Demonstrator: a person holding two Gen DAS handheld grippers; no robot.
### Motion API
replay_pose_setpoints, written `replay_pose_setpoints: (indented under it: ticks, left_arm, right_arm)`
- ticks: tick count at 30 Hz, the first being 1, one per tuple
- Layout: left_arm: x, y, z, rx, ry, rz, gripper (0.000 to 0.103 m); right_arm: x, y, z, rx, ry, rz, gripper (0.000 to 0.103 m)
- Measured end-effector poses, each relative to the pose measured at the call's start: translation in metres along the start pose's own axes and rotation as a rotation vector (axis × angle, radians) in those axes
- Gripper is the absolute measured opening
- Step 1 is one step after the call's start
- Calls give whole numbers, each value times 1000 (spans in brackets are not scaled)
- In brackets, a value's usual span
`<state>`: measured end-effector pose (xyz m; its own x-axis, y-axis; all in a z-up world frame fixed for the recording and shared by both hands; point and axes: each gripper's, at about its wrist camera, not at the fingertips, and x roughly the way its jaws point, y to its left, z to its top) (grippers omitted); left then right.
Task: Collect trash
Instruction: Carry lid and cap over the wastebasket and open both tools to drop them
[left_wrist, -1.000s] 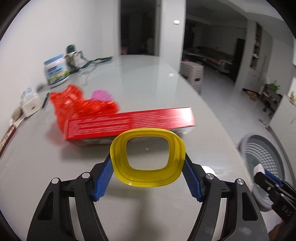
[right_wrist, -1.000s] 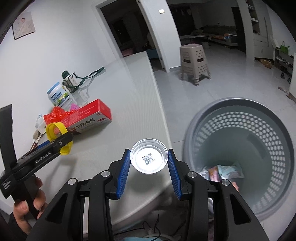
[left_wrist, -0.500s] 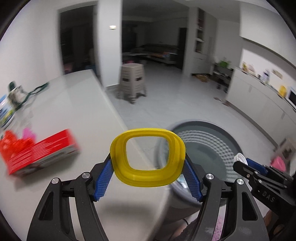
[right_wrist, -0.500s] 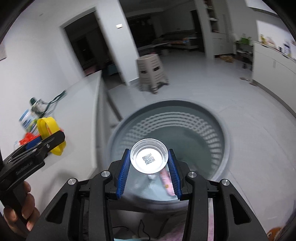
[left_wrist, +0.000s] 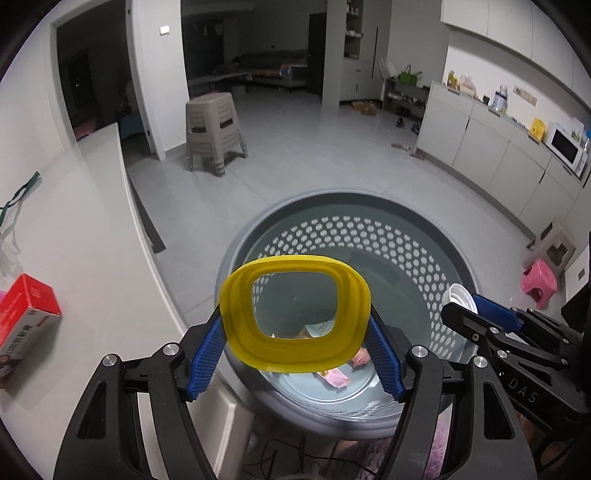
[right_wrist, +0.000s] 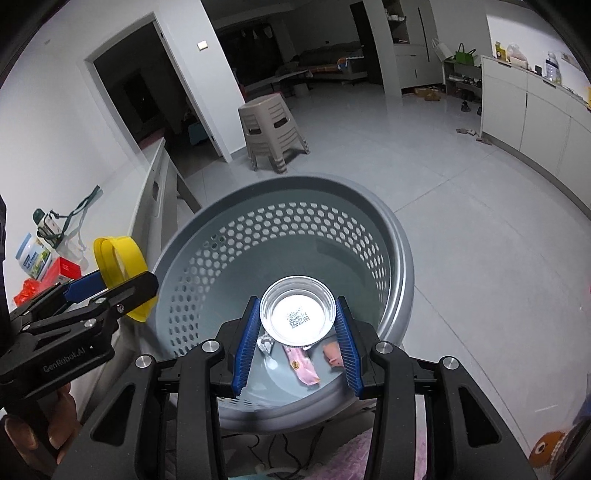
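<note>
- Yellow plastic, a squarish ring-shaped lid (left_wrist: 295, 314), sat clamped between the blue pads of the left gripper (left_wrist: 295, 354), its jaws spread fairly wide around it.
- Through the lid's clear middle, the inside of a grey perforated basket (left_wrist: 369, 229) showed directly below.
- Clear and round, a small plastic cup (right_wrist: 297, 314) with a printed code on its base was pinched in the right gripper (right_wrist: 297, 343), jaws set narrower.
- Both grippers pointed downward over the basket's open mouth, the left one near its left rim, the right one over its middle.
- At the basket's bottom lay pink wrappers (right_wrist: 303, 365) and a crumpled silver scrap (right_wrist: 266, 343).
- To the left stood a white table (left_wrist: 74, 221), carrying a red box (left_wrist: 26, 314) at its near end.
- Farther off on the tiled floor stood a beige plastic stool (right_wrist: 273, 133).
- A hand (right_wrist: 33, 435) gripped the left tool's handle at the right-wrist view's lower left.
</note>
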<state>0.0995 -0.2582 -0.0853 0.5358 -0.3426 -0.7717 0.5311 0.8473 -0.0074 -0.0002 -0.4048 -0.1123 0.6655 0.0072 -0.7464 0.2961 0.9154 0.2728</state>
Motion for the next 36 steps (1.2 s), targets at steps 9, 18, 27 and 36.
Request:
replay_pose_setpoints:
  ticks: [9,18,27,36]
  left_arm:
    - [17,0,-5,-12,50,9,71]
    - [13,-4,-3,-7,43,22,78]
    - [8,-2,-6,-14,40,27,78]
    - [3,0,-5,-20,33,30,78]
  right_arm:
    - [16,-8,0,0,27,6,39]
    - [10,-5,3,-5,-9,3,58]
    - [5,-6,-2,2,-11,4,58]
    - [0,-4,-2,-1,-19,9,58]
